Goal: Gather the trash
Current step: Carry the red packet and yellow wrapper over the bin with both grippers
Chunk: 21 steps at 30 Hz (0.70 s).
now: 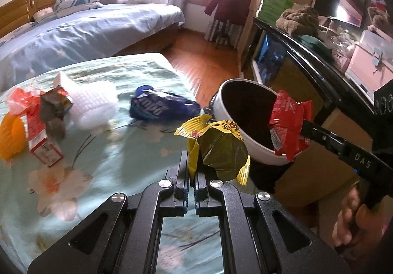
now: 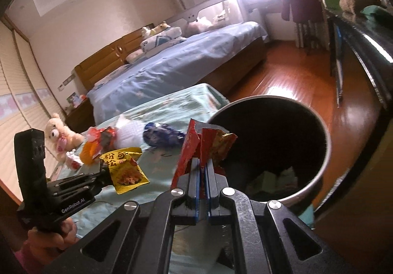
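My left gripper [image 1: 192, 163] is shut on a yellow snack wrapper [image 1: 218, 148] and holds it above the table's right edge, beside the round white trash bin [image 1: 231, 136]. My right gripper [image 2: 202, 165] is shut on a red wrapper [image 2: 203, 146] held at the bin's rim [image 2: 324, 163]; the red wrapper also shows in the left wrist view [image 1: 287, 126], over the bin's opening. In the right wrist view the left gripper [image 2: 105, 175] and yellow wrapper [image 2: 125, 168] appear at the left. Some trash lies inside the bin [image 2: 275, 180].
On the floral tablecloth [image 1: 118, 163] lie a blue packet [image 1: 159, 105], white foam netting [image 1: 93, 102], a red box with crumpled wrappers [image 1: 41, 126] and an orange item [image 1: 11, 136]. A plush bear [image 2: 59, 136] sits at the table's far left. A dark cabinet [image 1: 307, 57] stands right of the bin.
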{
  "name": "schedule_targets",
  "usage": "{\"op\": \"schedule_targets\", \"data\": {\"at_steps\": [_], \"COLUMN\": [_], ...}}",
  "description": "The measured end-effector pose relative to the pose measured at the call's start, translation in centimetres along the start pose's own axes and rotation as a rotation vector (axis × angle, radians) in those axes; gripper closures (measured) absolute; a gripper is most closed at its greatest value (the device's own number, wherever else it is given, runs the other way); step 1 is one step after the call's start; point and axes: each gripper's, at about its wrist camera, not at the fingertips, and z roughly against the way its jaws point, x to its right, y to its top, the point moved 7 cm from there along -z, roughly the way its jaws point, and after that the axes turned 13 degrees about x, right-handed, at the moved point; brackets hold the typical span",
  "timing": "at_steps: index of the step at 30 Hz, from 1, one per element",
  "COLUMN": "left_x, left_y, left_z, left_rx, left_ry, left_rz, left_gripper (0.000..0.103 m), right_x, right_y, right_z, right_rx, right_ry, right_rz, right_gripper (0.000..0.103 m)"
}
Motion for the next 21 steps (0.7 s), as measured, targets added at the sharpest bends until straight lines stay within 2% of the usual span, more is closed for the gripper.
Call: {"op": "schedule_targets", "data": {"at_steps": [7, 21], "left_x": [2.4, 6.4], "left_y": [0.9, 2.4], "left_z": [-1.5, -5.3], "left_rx": [-0.001, -0.022], "left_ry": [-0.028, -0.068], "left_rz": [-0.037, -0.091], "left_gripper": [0.101, 0.101], "right_x": [1.7, 5.7], "right_y": [0.3, 0.3], "right_z": [0.5, -0.7], "right_rx": [0.029, 0.01], "right_ry": [-0.078, -0.14], "right_rz": [0.046, 0.012], "right_gripper": [0.1, 0.1]}}
